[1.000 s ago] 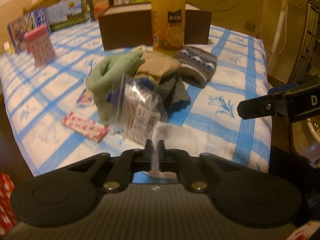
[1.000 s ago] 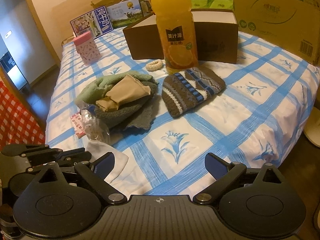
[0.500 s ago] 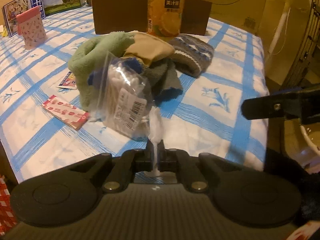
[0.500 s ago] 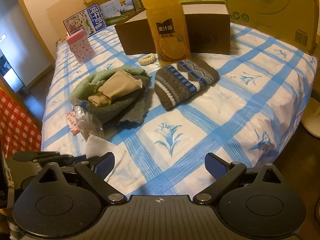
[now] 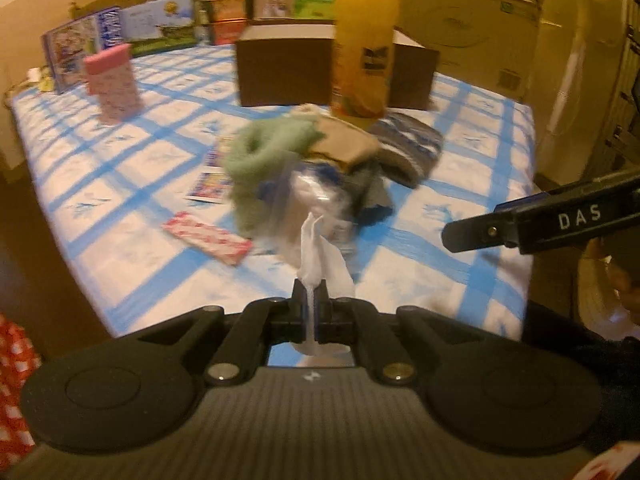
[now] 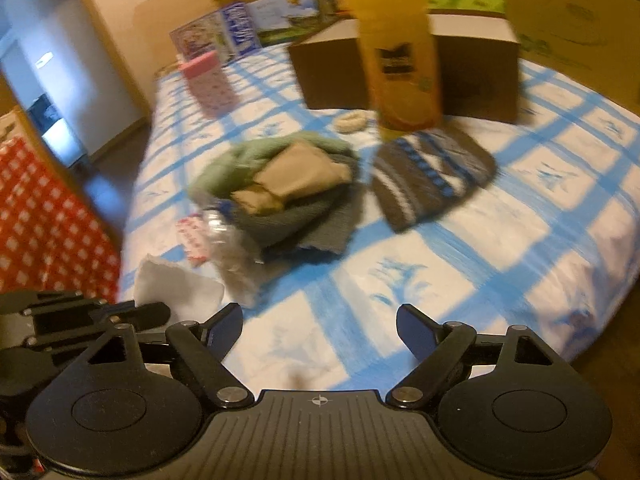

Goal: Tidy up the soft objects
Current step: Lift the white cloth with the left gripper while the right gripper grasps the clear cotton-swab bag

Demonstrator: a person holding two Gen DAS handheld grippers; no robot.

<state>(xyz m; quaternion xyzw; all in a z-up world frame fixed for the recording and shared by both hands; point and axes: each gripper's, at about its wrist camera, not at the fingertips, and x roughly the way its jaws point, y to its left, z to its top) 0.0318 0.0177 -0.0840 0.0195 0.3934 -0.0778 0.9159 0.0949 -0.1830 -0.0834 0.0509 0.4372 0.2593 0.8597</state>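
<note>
1. My left hand-held gripper is clamped tight on a white tissue, low in the middle of the left wrist frame; the tissue sticks up above the fingertips and hangs below them.
2. In the right wrist frame the same tissue shows at lower left, above the bench's blue-checked cloth, beside my left hand-held gripper's dark body.
3. Just beyond the tissue is a clear plastic bag of white contents, leaning against a heap of soft things: a green fluffy cloth, a tan folded piece on top and a grey cloth beneath.
4. A brown knitted hat with blue and white pattern lies flat just right of the heap.
5. My right hand-held gripper has just been closing a little, yet its jaws stand wide with nothing between them, over bare cloth at the frame's bottom.
6. Behind the hat stands an orange juice bottle, with a brown cardboard box behind it.
7. A pink patterned carton stands upright at upper left.
</note>
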